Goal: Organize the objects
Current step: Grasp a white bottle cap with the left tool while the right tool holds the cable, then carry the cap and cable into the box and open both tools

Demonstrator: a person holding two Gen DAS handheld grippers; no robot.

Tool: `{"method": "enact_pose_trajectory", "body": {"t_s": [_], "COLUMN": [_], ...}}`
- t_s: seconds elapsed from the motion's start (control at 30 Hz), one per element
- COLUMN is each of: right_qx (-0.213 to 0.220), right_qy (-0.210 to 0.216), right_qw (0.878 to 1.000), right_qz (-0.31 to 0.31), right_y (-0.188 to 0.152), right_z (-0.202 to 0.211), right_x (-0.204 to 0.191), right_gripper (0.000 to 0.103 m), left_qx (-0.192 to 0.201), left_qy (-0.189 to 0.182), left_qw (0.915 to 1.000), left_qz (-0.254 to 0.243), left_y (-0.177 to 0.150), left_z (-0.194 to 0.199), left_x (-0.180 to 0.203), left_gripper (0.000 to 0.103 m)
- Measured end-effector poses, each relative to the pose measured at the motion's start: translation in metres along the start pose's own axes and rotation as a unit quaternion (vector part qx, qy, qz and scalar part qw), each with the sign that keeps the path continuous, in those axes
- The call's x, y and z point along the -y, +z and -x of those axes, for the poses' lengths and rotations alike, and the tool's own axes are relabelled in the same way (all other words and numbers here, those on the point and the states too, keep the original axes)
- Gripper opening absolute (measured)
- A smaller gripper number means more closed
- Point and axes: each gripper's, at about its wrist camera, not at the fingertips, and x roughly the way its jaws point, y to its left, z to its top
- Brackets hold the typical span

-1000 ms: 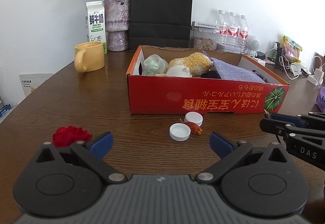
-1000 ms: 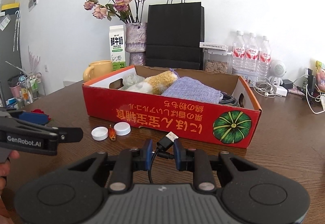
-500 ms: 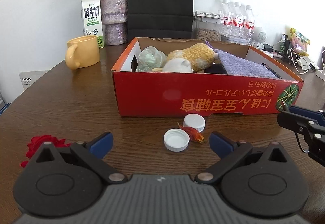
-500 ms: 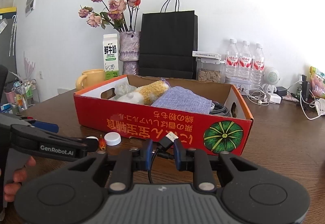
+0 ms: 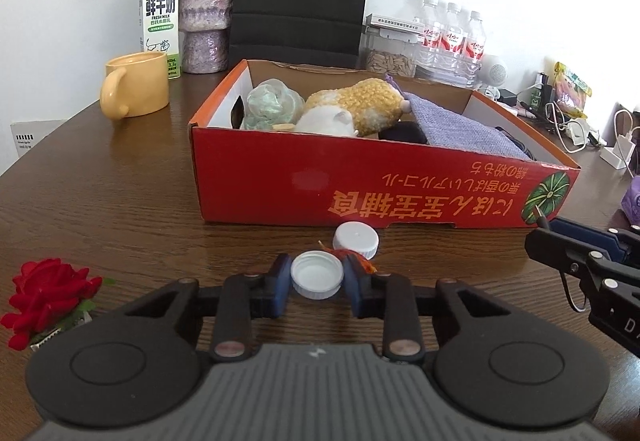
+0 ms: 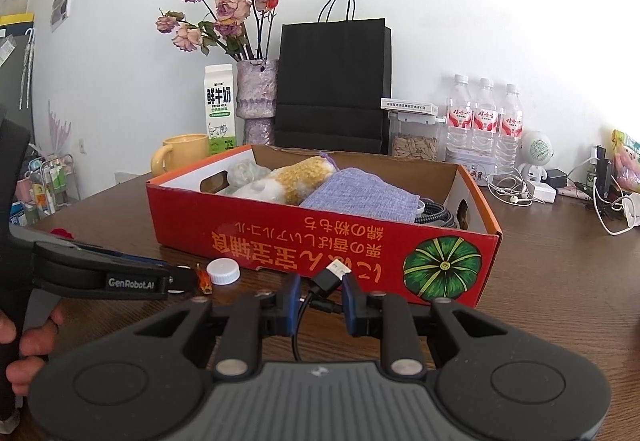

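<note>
Left gripper (image 5: 317, 276) clamps white cap (image 5: 317, 274) (right gripper (image 6: 318, 299): cable (image 6: 326, 277))

Each hand-held gripper (image 5: 316, 283) (image 6: 318, 303) is matte black with blue finger pads, silver screws and a ribbed grey base; one arm reads "GenRobot.AI", another apparently "DAS".

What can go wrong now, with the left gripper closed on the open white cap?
The left gripper pinches the upturned cap only by its thin rim, so it may slip or flip. The small orange object touches the right finger and could drag along. The cable in the right gripper may snag.
</note>
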Motion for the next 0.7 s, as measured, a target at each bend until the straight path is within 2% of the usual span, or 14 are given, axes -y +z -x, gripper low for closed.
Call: {"method": "enact_pose_trajectory", "body": {"t_s": [0.1, 0.37, 0.7], "right_qx": [0.001, 0.007, 0.064], "right_qy": [0.000, 0.010, 0.017], "right_qw": [1.000, 1.000, 0.998], "right_qz": [0.000, -0.017, -0.006], "right_y": [0.000, 0.004, 0.046], "right_z": [0.000, 0.002, 0.002], "right_x": [0.000, 0.003, -0.001], "right_gripper": [0.021, 0.021, 0.021], "left_qx": [0.016, 0.054, 0.114], "left_qy": [0.009, 0.003, -0.015], "left_qw": [0.9998, 0.9986, 0.9934], "left_qz": [-0.003, -0.001, 0.004], "left_y": [0.001, 0.014, 0.052], "left_z": [0.006, 0.025, 0.035], "left_x": [0.002, 0.005, 0.020], "left_gripper": [0.029, 0.029, 0.029]}}
